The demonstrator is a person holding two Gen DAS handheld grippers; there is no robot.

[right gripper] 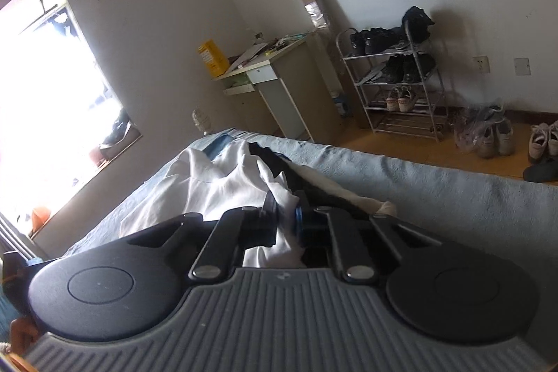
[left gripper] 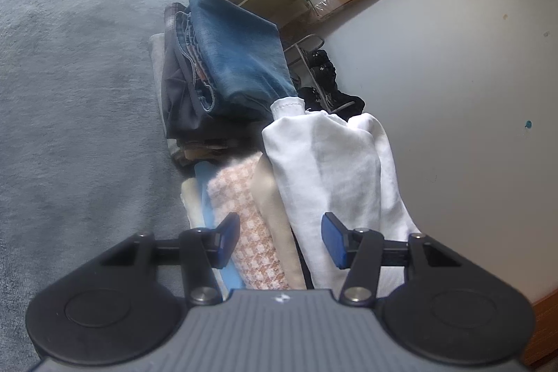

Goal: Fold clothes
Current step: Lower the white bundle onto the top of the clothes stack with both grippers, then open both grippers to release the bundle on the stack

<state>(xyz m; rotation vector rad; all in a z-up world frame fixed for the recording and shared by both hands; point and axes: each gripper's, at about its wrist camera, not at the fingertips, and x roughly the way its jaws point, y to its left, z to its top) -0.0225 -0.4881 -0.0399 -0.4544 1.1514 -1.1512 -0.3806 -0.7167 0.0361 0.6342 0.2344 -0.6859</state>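
Here the right gripper (right gripper: 286, 221) pinches the white garment (right gripper: 223, 183), while the left gripper (left gripper: 280, 241) gapes empty.

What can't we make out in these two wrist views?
- Left wrist: lower layers of the folded stack under the jeans; only edges show.
- Left wrist: near end of the white garment, behind the left gripper.
- Right wrist: white cloth extent, hidden below the right gripper.
- Right wrist: window overexposed.

Left hand-held gripper (left gripper: 280, 241) half open, tilted down, right hand-held gripper (right gripper: 286, 221) clamped shut
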